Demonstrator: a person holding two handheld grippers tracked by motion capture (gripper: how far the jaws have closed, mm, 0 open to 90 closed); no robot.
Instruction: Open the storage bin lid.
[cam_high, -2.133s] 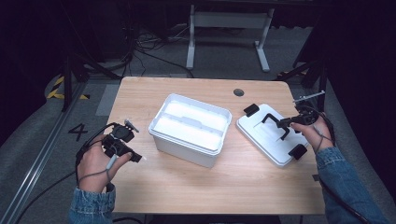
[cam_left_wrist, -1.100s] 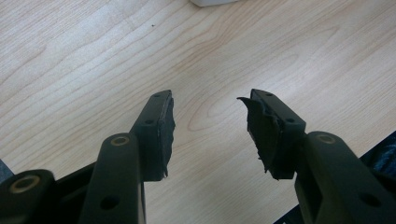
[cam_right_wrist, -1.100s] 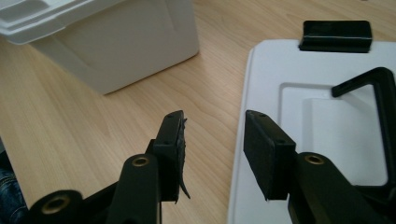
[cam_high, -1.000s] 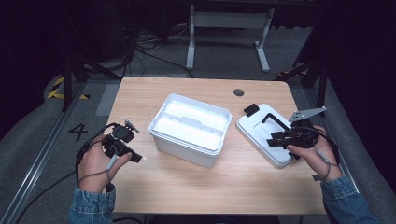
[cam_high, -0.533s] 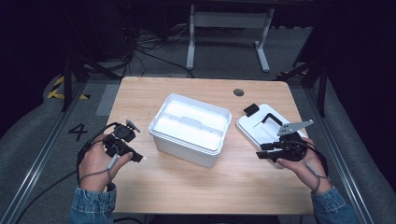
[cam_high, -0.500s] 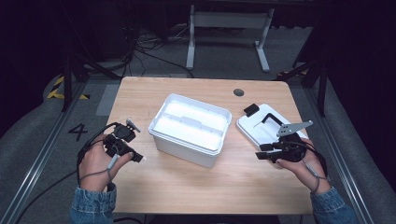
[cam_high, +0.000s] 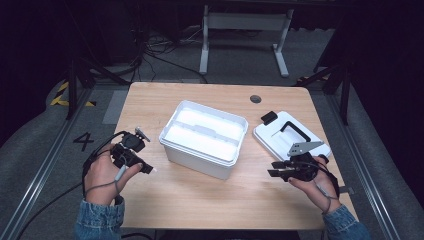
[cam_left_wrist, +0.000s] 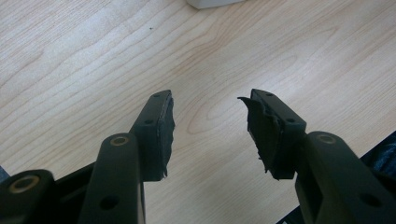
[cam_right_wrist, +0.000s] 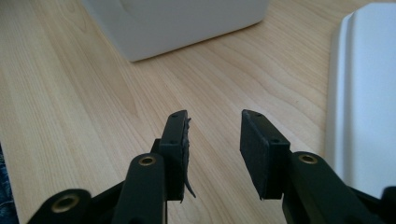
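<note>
both tongs (cam_left_wrist: 209, 123) (cam_right_wrist: 212, 140) gape empty; white box (cam_right_wrist: 177, 23) cut off above.

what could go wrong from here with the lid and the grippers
1. The lid lies close to the table's right edge; a nudge from the right gripper beside it might slide it off.
2. Pad rubber on the left gripper looks torn and on the right one peels loose, so grip on smooth plastic such as the white bin could slip.
</note>
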